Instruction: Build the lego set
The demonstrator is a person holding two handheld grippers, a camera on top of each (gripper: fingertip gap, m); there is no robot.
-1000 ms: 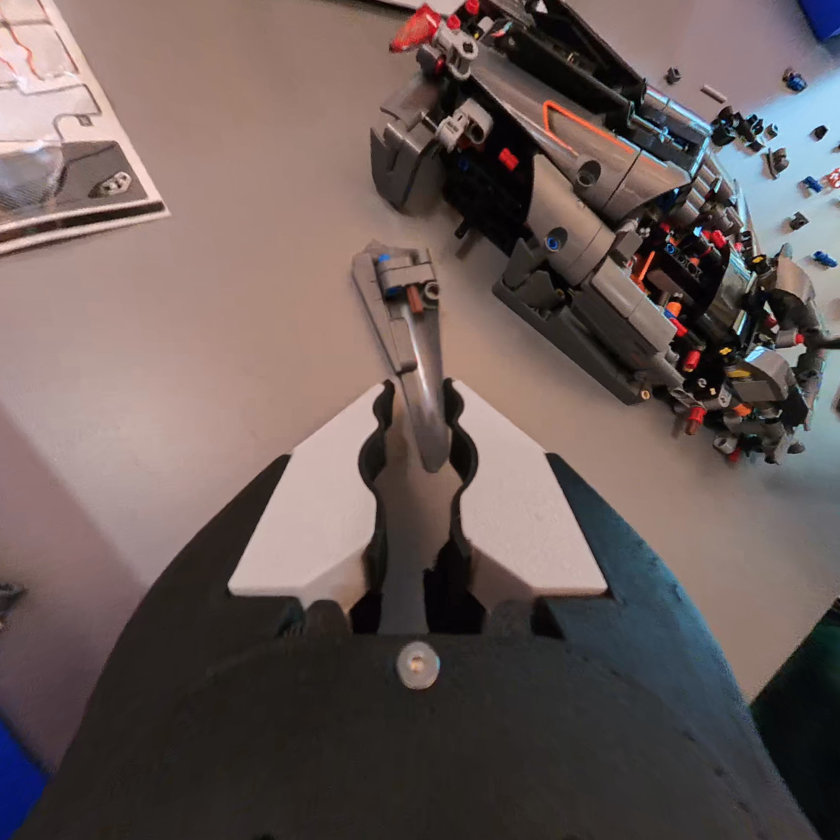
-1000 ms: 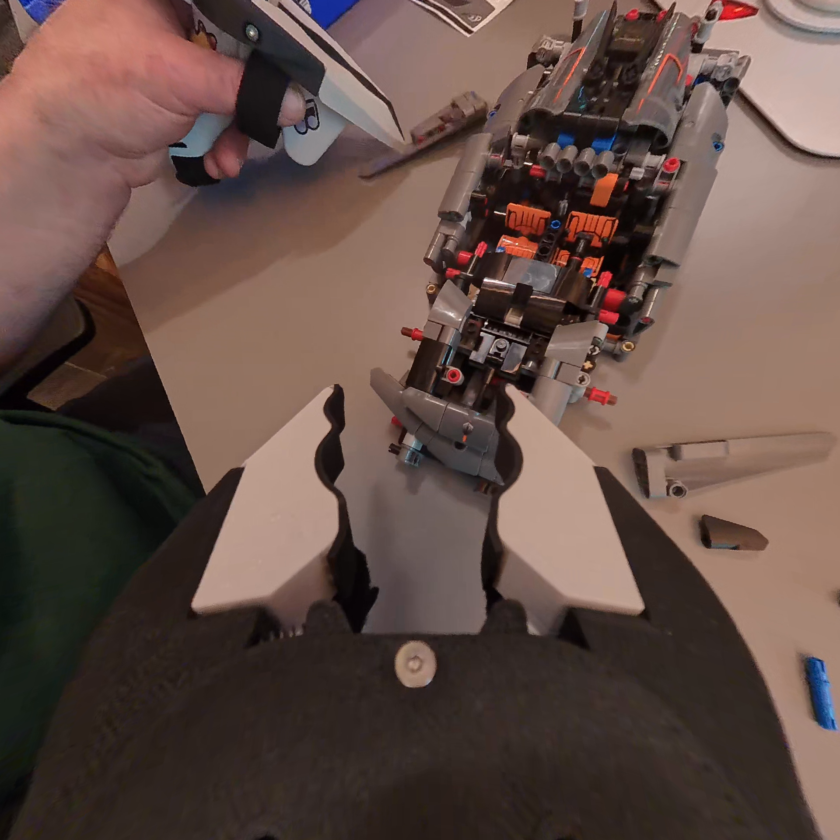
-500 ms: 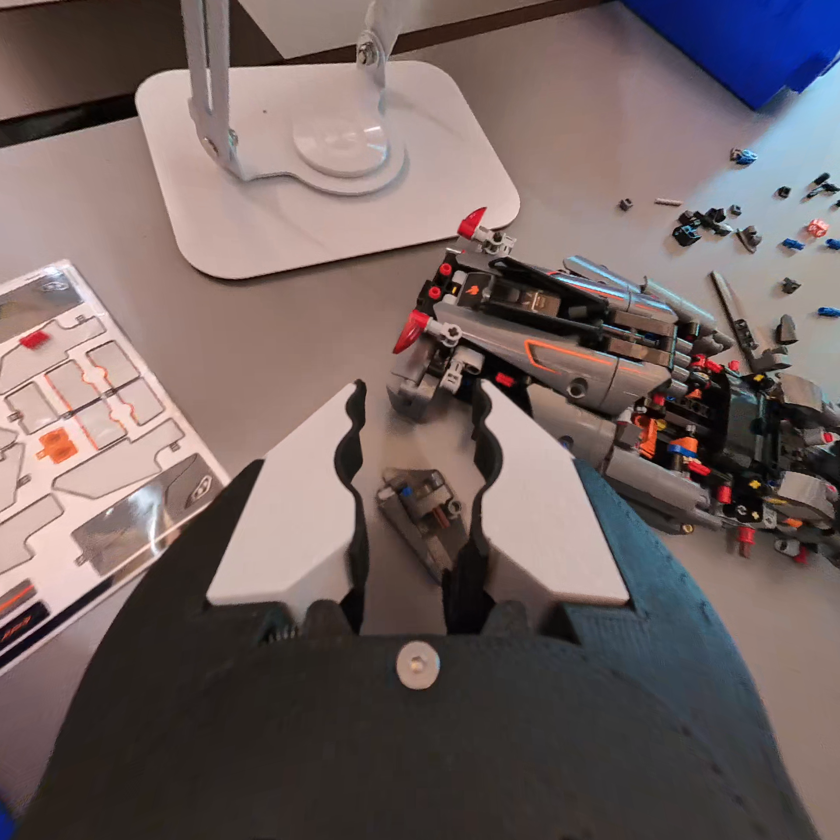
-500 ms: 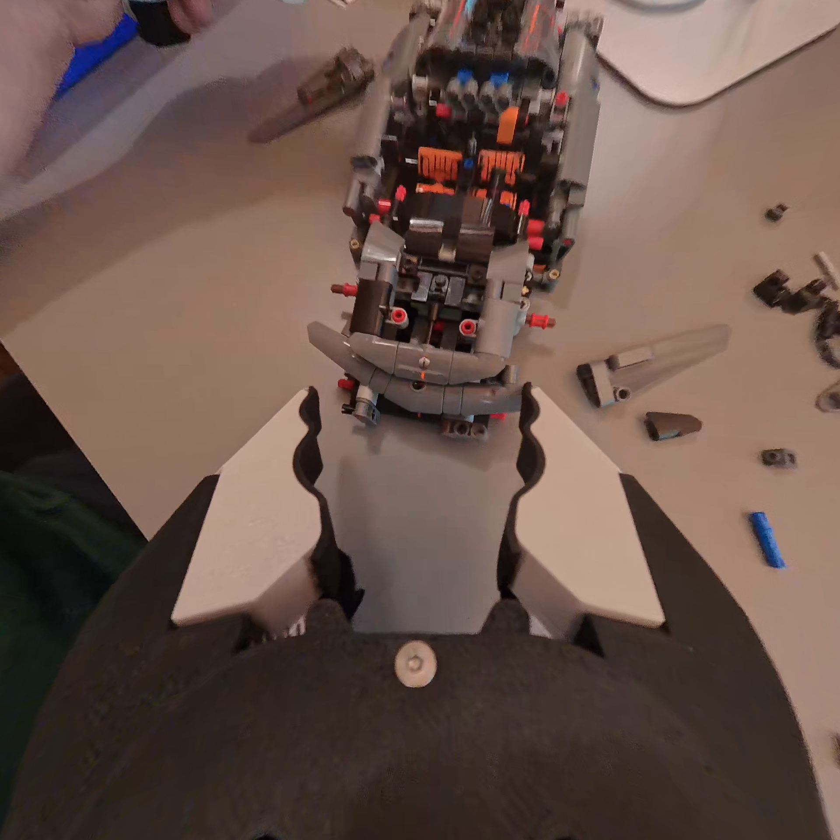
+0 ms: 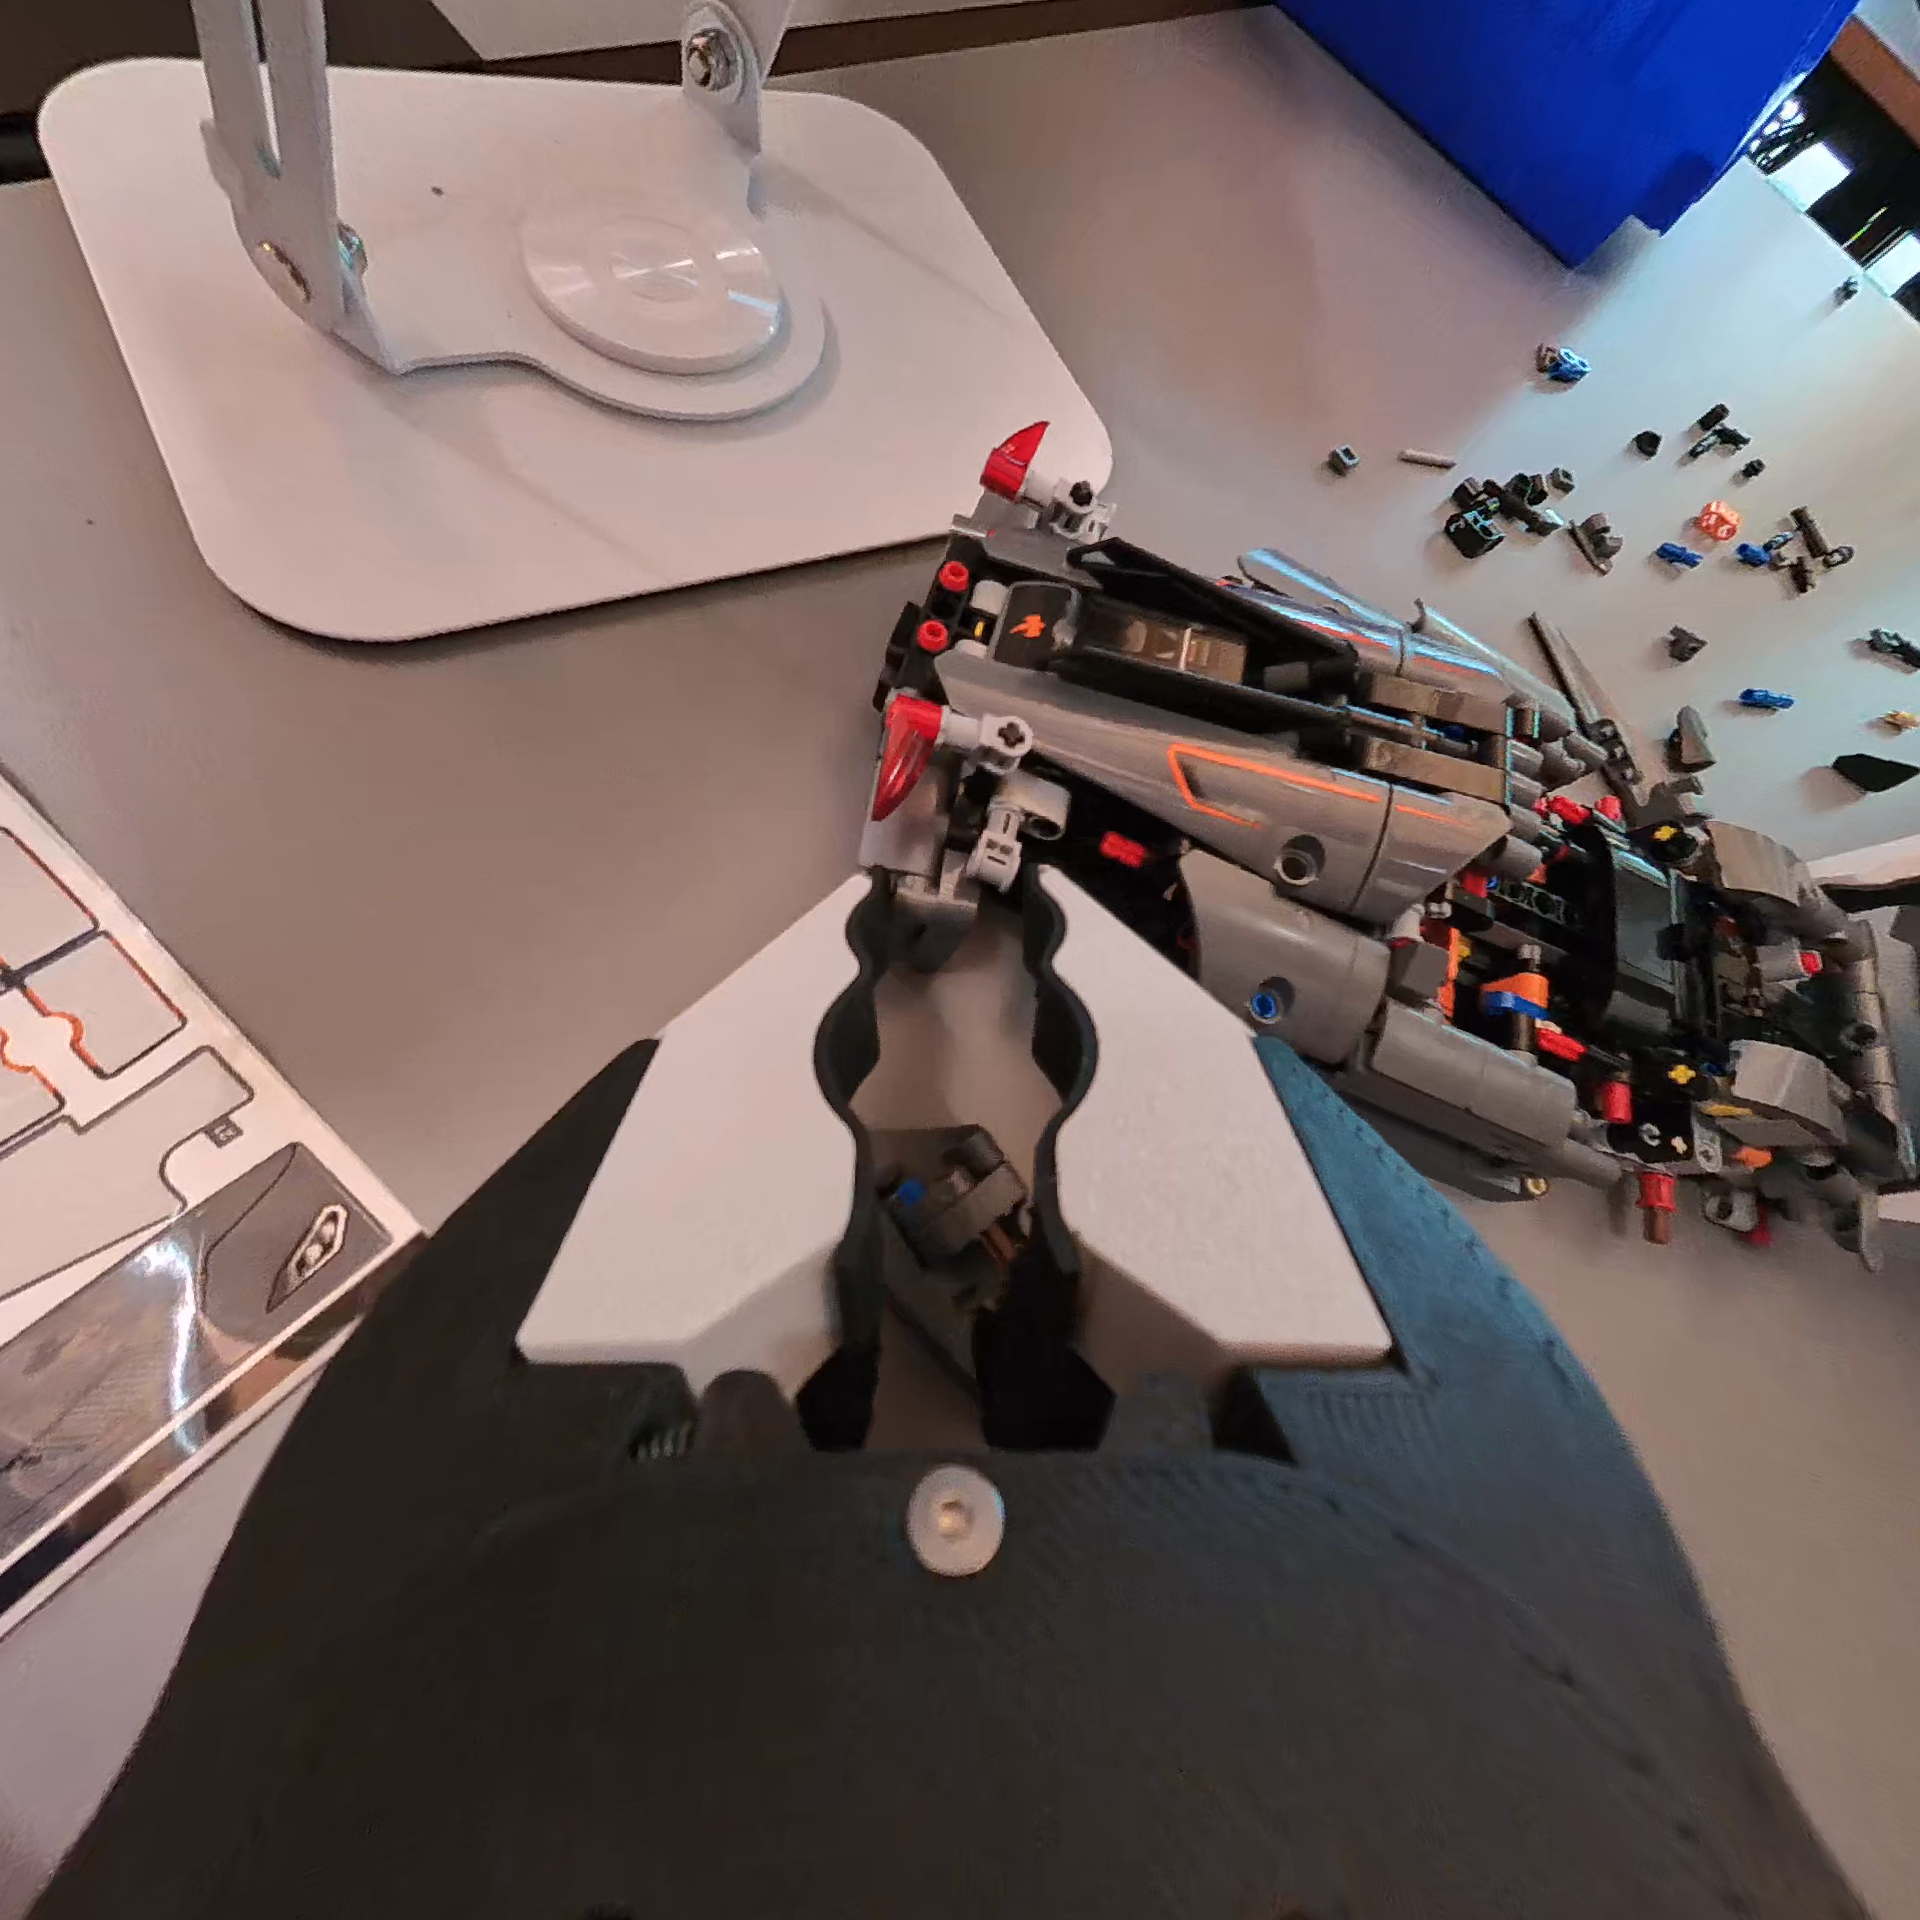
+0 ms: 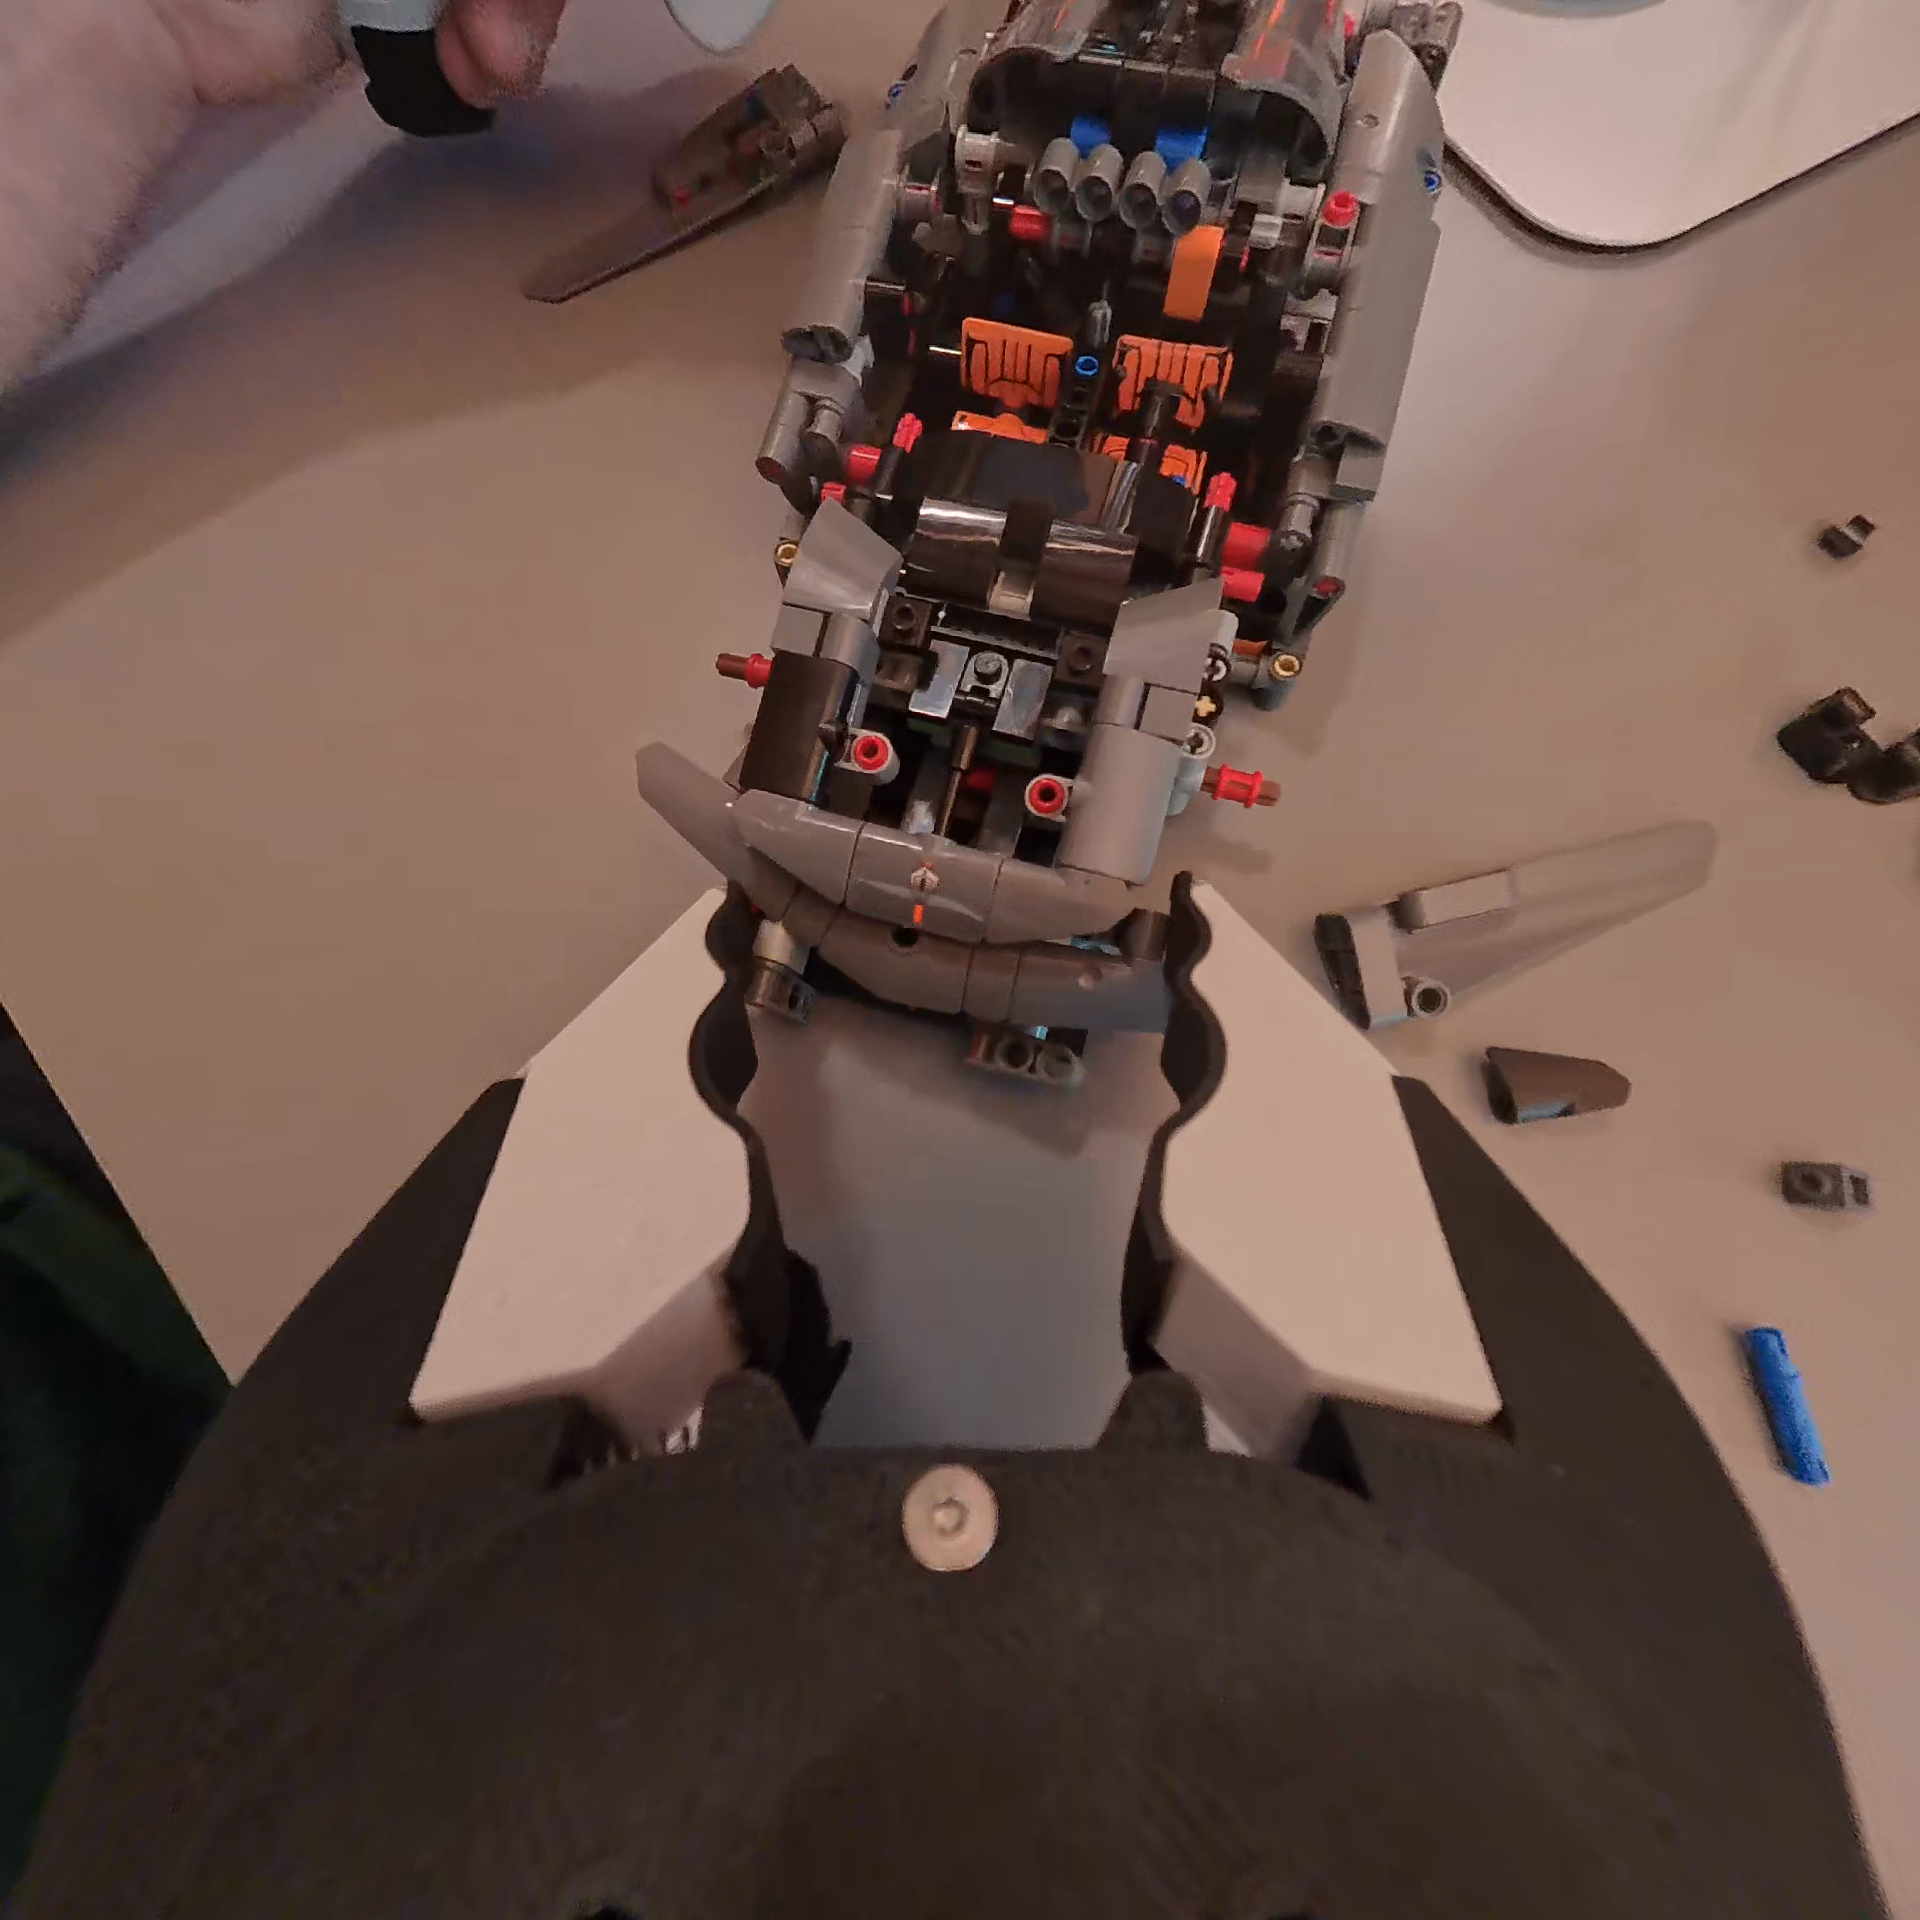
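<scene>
The part-built grey, black and orange lego car (image 5: 1299, 831) lies on the grey table. My left gripper (image 5: 951, 904) is open and empty, with its tips in line with the car's rear corner. A small dark grey panel assembly (image 5: 956, 1205) lies on the table under it, seen deep between the fingers. In the right wrist view the same panel (image 6: 727, 177) lies left of the car (image 6: 1060, 468), by the hand holding the left gripper. My right gripper (image 6: 956, 914) is wide open and empty, with its tips on either side of the car's front bumper.
A white stand base (image 5: 520, 364) is behind the car and a sticker sheet (image 5: 156, 1143) lies at the left. Several loose small parts (image 5: 1558, 509) are scattered at the right by a blue box (image 5: 1558, 104). A grey wing panel (image 6: 1507, 914), a dark wedge (image 6: 1553, 1081) and a blue pin (image 6: 1787, 1403) lie beside my right gripper. To reach the blue pin (image 6: 1787, 1403) in a straight line is about 12 cm for my right fingers, about 35 cm for my left. It turns up in the left wrist view (image 5: 1780, 695) as well.
My left gripper has moved forward over the small panel toward the car's rear, and its jaws stand wider than a second ago. My right gripper has opened wider and closed in on the front bumper.
</scene>
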